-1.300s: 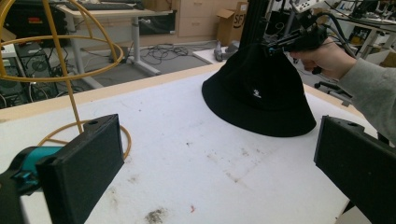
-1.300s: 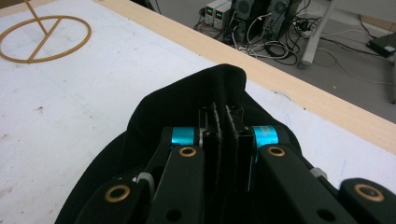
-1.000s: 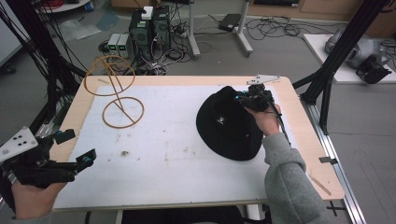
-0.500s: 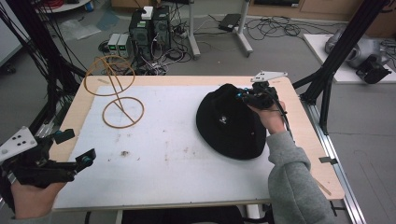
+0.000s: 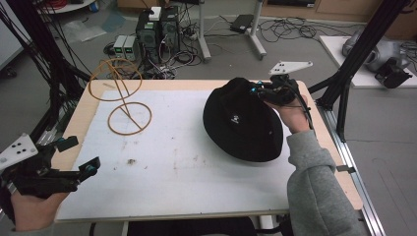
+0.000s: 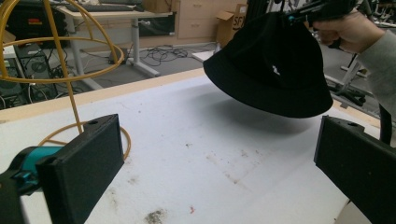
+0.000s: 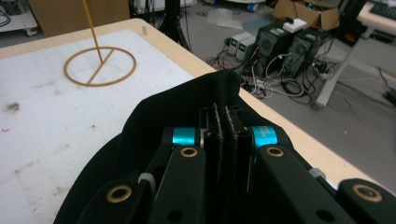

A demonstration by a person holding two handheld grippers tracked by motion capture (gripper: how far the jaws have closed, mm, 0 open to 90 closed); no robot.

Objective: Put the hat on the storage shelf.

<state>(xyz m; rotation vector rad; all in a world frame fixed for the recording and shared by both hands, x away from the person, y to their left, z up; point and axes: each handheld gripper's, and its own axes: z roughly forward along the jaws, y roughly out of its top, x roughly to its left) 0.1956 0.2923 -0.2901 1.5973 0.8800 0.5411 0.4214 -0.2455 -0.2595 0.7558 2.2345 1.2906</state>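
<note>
Right gripper (image 5: 256, 90) has lifted black hat (image 5: 241, 123) higher

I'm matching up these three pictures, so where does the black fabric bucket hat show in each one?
High view: black fabric bucket hat right of centre, over the table.
Left gripper view: upper right, hanging clear of the table.
Right gripper view: lower centre, pinched by the right gripper.
Shared landmark: yellow wire hat stand.

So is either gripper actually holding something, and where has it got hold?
The right gripper is shut on the black hat, pinching the fabric at its crown. The left gripper is open, holding nothing.
</note>
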